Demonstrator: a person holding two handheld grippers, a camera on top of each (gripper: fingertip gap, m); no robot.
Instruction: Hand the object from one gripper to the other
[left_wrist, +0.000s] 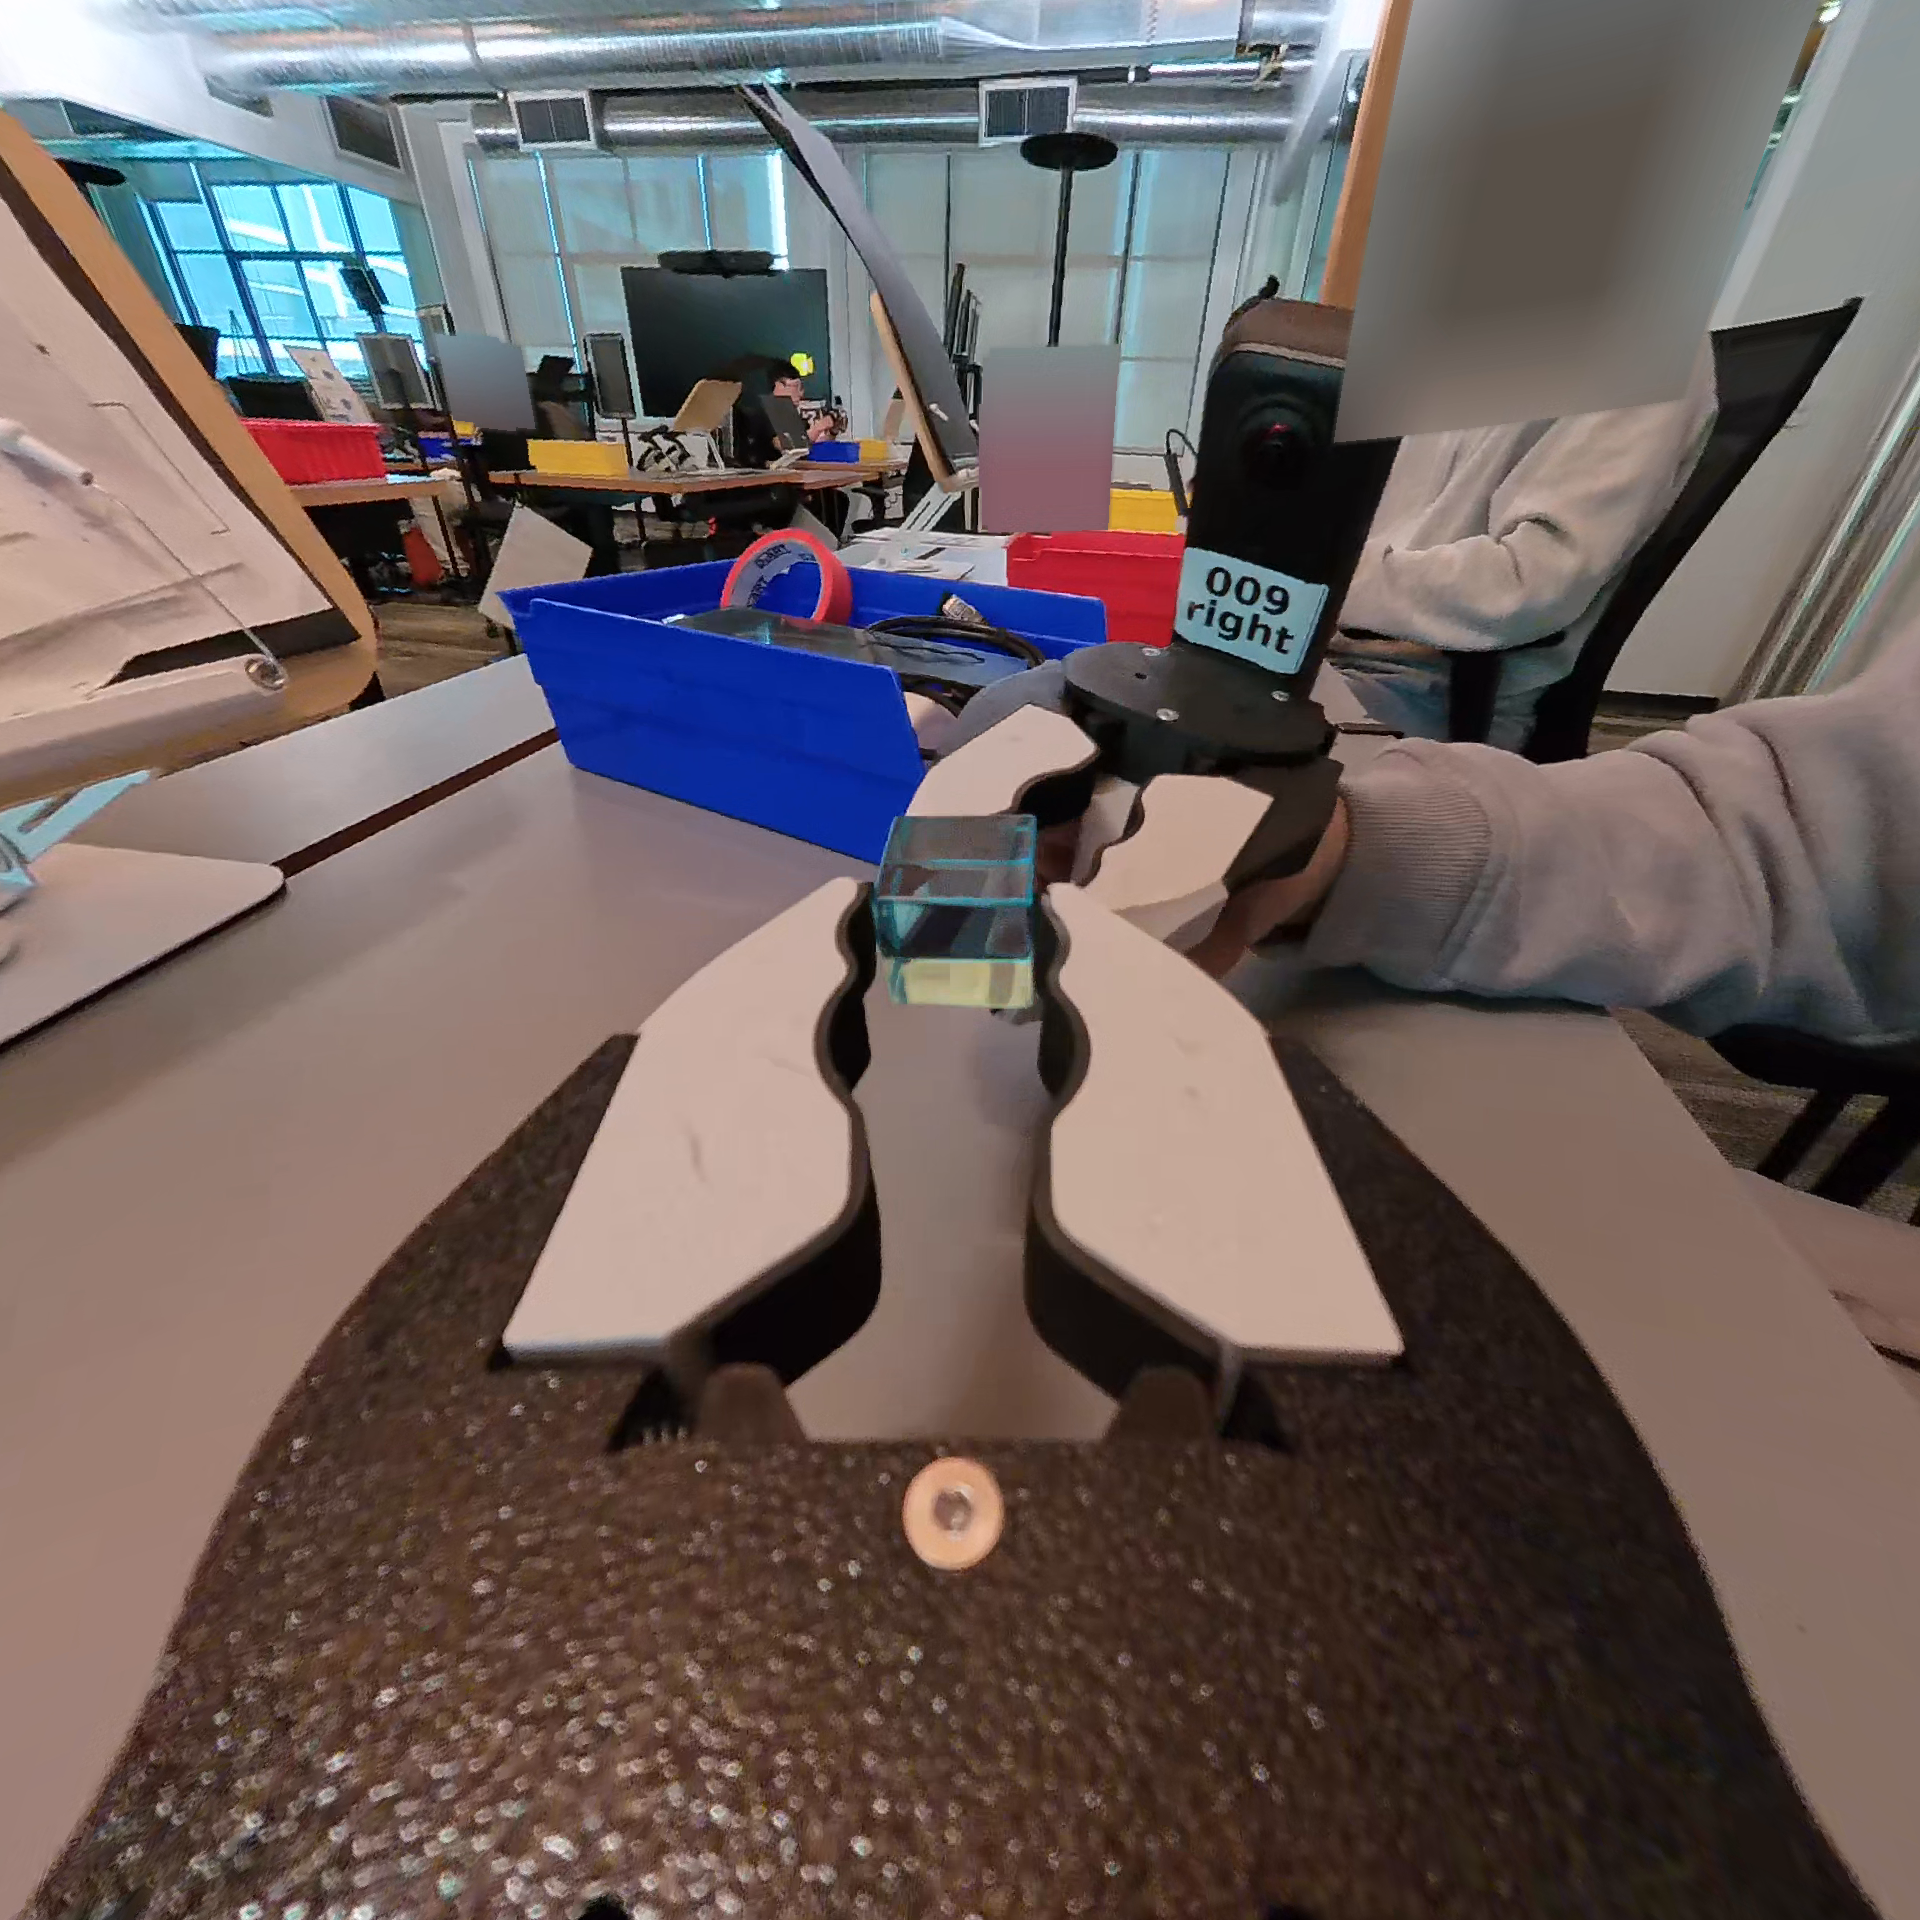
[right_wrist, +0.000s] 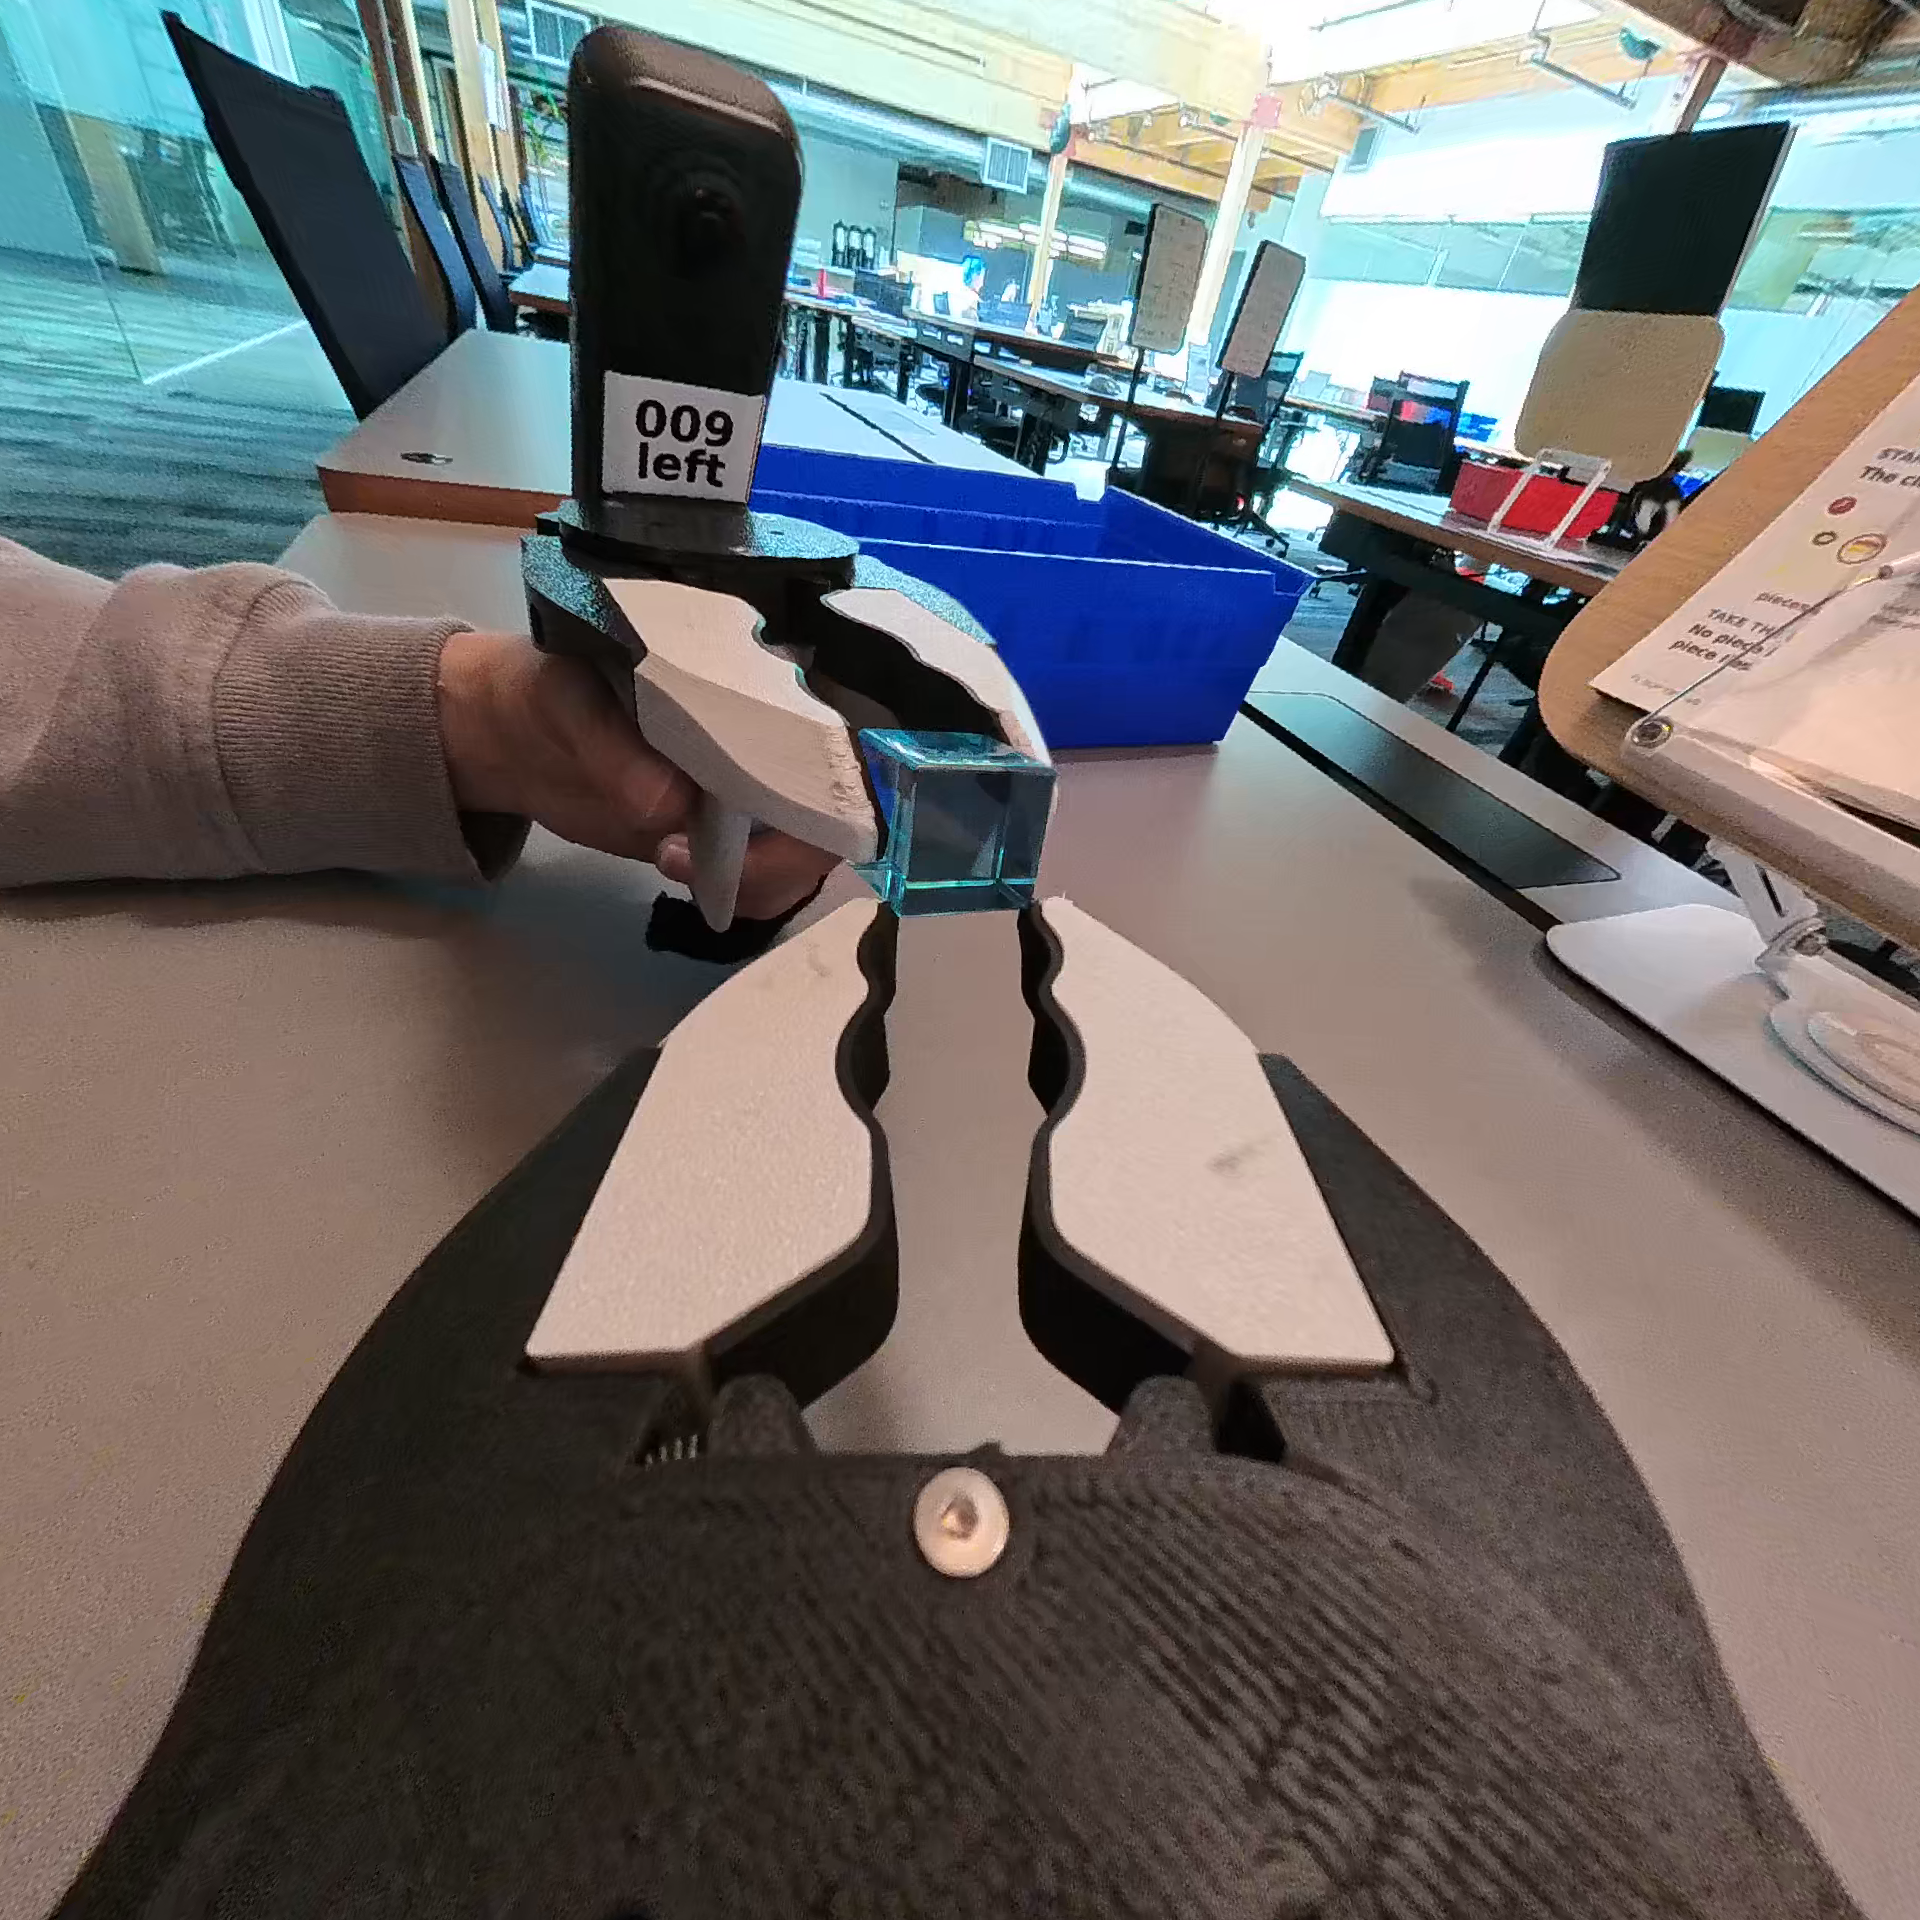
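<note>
A clear blue cube (left_wrist: 956, 883) is clamped between the fingertips of my left gripper (left_wrist: 954, 920) and held above the grey table (left_wrist: 416, 935). In the right wrist view the cube (right_wrist: 961, 821) sits in the left gripper (right_wrist: 958, 795), just beyond my own fingertips. My right gripper (right_wrist: 958, 920) faces the left one. Its jaws are spread about the cube's width, with the tips at the cube's near lower edge. In the left wrist view the right gripper (left_wrist: 1039, 831) sits right behind the cube.
A blue bin (left_wrist: 727, 717) holding a red tape roll (left_wrist: 787, 577) and cables stands behind the grippers; it also shows in the right wrist view (right_wrist: 1091, 623). A red bin (left_wrist: 1101, 582) lies beyond. A tilted paper stand (right_wrist: 1766, 644) is at the table's side. A seated person's sleeve (left_wrist: 1621, 862) reaches in. My two grippers' fingertips are within a few centimetres of each other.
</note>
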